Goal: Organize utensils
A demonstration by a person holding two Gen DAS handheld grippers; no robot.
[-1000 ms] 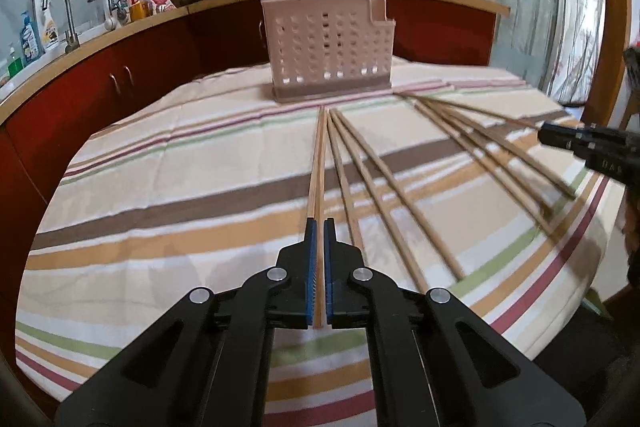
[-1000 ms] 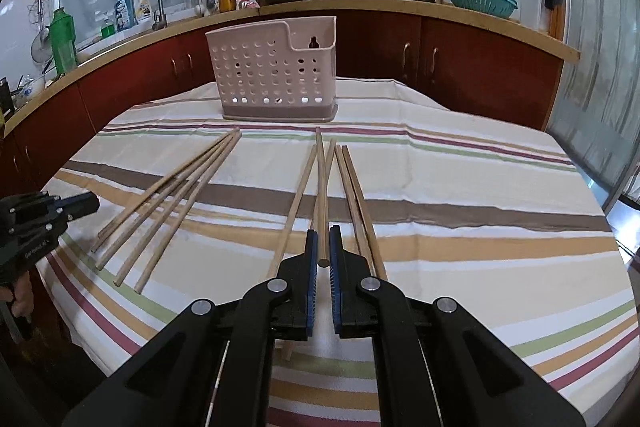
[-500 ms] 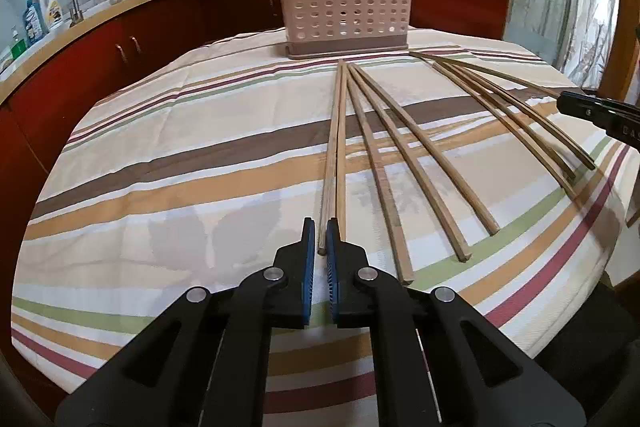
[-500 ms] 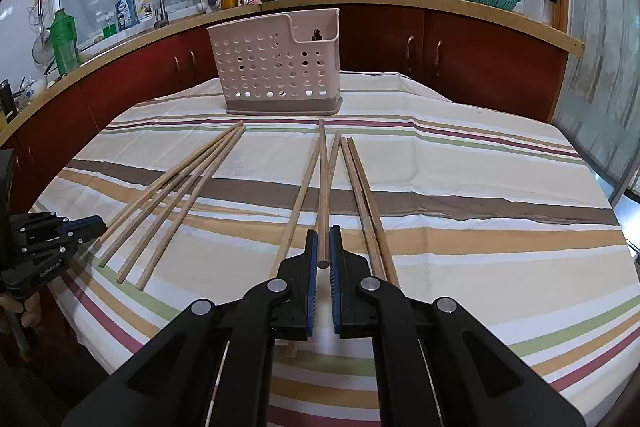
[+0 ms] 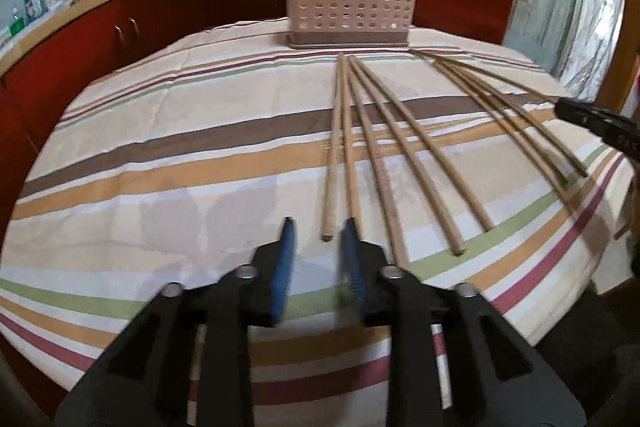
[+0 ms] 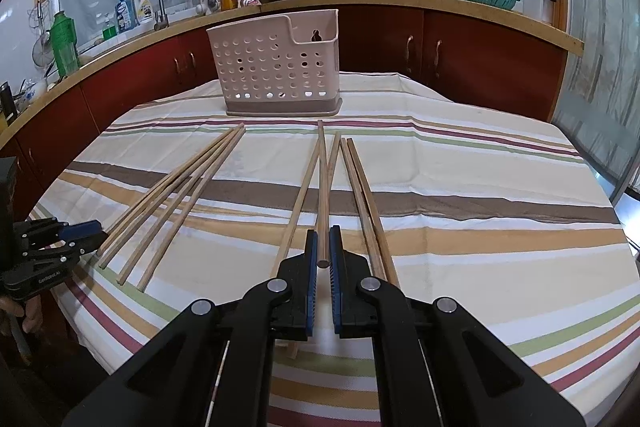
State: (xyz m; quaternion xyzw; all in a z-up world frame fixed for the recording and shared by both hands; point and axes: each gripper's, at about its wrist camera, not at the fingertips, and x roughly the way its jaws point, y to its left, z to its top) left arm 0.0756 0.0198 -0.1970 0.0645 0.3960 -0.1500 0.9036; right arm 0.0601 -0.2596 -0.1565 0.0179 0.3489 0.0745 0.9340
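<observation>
Several long wooden chopsticks lie on the striped tablecloth in two fans. A perforated pink utensil holder [image 5: 347,11] stands at the table's far side; it also shows in the right wrist view [image 6: 280,67]. My left gripper [image 5: 318,233] is open and empty, just short of the near ends of the nearest chopsticks [image 5: 335,147]. My right gripper [image 6: 323,241] is shut on one chopstick [image 6: 322,187], gripping its near end low over the cloth. The left gripper shows at the left edge of the right wrist view [image 6: 86,231].
The round table [image 6: 500,219] drops off at its front and sides. Red cabinets and a counter [image 6: 460,11] with sink, bottles, pans, kettle and colander curve behind the table. A second fan of chopsticks [image 6: 176,195] lies left of the right gripper.
My left gripper let go of its chopstick, opened, and pulled back to the left. The right gripper stays shut on its chopstick, almost unmoved.
</observation>
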